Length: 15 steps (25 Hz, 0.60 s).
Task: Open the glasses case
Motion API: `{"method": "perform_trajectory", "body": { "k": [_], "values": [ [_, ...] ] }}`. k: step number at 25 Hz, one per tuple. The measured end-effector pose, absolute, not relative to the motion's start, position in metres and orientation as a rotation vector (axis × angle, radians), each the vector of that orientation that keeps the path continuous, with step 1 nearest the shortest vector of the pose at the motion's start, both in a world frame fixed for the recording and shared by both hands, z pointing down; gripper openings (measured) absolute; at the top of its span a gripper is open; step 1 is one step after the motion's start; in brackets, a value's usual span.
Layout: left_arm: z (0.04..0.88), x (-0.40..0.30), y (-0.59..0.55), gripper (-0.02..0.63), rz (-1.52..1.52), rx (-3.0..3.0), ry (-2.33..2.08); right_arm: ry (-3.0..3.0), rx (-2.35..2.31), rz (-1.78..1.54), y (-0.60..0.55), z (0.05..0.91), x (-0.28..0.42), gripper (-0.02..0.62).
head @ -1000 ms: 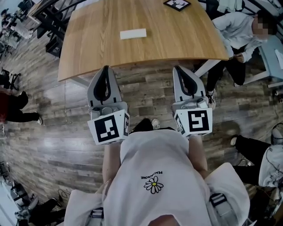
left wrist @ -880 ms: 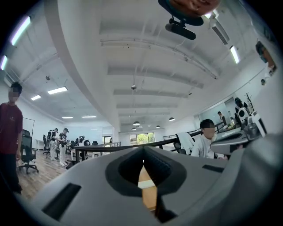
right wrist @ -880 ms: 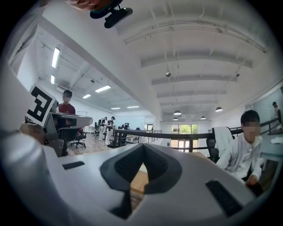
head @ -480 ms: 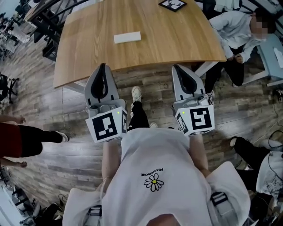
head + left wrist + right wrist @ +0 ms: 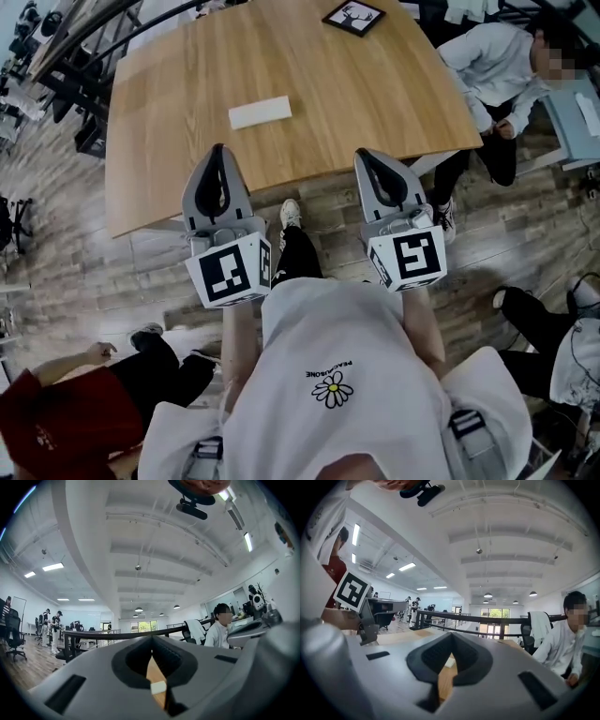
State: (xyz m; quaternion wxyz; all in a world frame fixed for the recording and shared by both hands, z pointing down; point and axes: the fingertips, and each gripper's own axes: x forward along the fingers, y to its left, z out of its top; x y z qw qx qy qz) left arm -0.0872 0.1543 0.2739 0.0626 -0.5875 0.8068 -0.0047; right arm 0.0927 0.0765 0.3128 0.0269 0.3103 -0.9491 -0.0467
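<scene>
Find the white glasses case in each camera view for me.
Head view: glasses case on the wooden table, upper left of centre.
Left gripper view: glasses case, a white patch at bottom centre, in the opening between the jaws.
Right gripper view: glasses case low centre, in the same opening.
Shared landmark: the seated person in white, at right everywhere.

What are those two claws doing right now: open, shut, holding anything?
Left gripper: closed, holding nothing.
Right gripper: closed, holding nothing.
</scene>
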Motion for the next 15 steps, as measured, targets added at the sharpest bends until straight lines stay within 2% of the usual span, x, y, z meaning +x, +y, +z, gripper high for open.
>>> {"method": "perform_trajectory", "body": {
  "k": [15],
  "values": [
    [0.286, -0.225, -0.009, 0.015, -0.044, -1.974, 2.336, -2.751, 0.995, -0.192, -0.065, 0.327, -0.045, 0.006]
  ]
}}
